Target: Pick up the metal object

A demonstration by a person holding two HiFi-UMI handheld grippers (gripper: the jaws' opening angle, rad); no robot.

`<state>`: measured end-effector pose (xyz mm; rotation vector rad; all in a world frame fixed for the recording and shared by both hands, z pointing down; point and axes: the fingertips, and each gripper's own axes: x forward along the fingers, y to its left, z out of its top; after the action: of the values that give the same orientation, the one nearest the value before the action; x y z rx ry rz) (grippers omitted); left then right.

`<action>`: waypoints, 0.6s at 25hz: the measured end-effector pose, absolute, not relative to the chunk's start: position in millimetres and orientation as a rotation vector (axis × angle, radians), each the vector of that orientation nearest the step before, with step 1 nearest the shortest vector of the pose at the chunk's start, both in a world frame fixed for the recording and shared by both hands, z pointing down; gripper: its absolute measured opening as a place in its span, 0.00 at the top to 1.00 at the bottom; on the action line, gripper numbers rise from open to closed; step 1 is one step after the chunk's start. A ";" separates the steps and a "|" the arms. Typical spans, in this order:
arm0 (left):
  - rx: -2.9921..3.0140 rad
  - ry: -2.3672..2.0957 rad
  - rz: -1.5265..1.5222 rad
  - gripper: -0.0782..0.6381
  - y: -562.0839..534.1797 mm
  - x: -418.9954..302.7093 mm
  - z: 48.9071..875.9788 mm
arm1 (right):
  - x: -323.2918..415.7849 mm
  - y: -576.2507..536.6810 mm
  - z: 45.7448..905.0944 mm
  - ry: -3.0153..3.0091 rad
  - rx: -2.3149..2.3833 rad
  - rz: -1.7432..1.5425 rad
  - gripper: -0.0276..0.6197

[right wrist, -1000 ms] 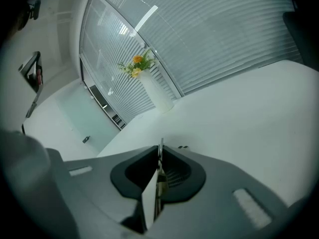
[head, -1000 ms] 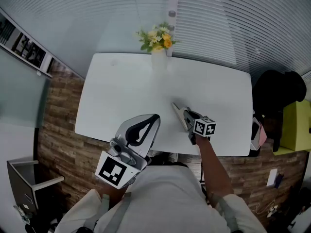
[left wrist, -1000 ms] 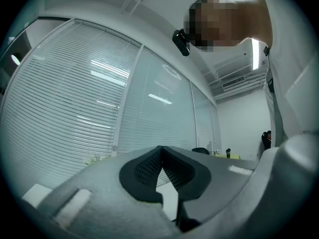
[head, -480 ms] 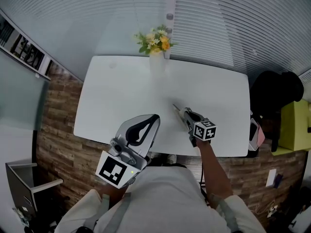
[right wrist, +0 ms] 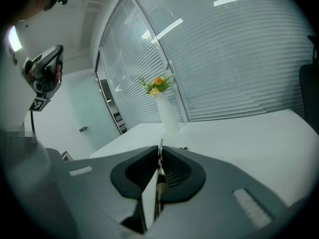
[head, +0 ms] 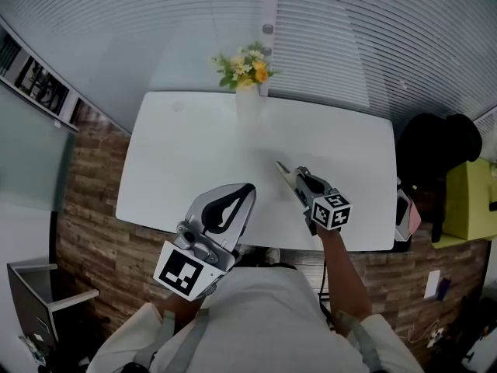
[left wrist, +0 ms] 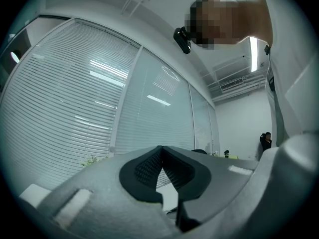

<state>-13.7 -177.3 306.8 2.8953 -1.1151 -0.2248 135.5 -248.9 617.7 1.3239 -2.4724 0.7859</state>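
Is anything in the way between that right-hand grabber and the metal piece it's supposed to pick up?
Nothing visible. The right gripper is shut on the thin metal object itself, over the white table; the flower vase stands well away at the far edge.

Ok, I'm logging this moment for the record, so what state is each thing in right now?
left gripper: shut, nothing between its jaws, held up off the table.
right gripper: shut on the metal object.
metal object: clamped edge-on, its tip poking out past the jaws.
vase: upright on the table, flowers in it.
blinds: lowered.
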 end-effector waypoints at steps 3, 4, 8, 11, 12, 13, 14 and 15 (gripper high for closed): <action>2.895 -1.116 -0.221 0.89 -176.7 -14.1 307.3 | 134.7 -246.7 598.1 -2.492 1.331 0.722 0.91; 2.895 -1.116 -0.220 0.89 -176.4 -14.1 307.1 | 134.4 -245.9 590.4 -2.500 1.335 0.701 0.91; 2.894 -1.114 -0.220 0.89 -175.5 -13.4 306.0 | 133.1 -243.2 557.5 -2.533 1.345 0.603 0.91; 2.908 -1.119 -0.257 0.89 -176.0 -12.6 302.2 | 131.7 -240.2 537.6 -2.553 1.349 0.548 0.91; 2.913 -1.122 -0.270 0.89 -176.3 -12.0 300.9 | 131.7 -238.4 531.5 -2.557 1.352 0.530 0.91; 2.910 -1.122 -0.262 0.89 -176.3 -11.5 301.8 | 132.1 -236.3 525.3 -2.559 1.358 0.511 0.91; 2.902 -1.119 -0.243 0.89 -175.8 -11.1 304.1 | 132.4 -234.1 518.8 -2.561 1.363 0.491 0.91; 2.897 -1.115 -0.228 0.89 -175.0 -11.0 305.8 | 132.4 -231.6 512.1 -2.563 1.368 0.470 0.91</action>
<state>-11.0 -175.0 305.8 2.8970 -1.1149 -0.2280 132.4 -231.6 512.1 1.3680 -2.5629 0.4699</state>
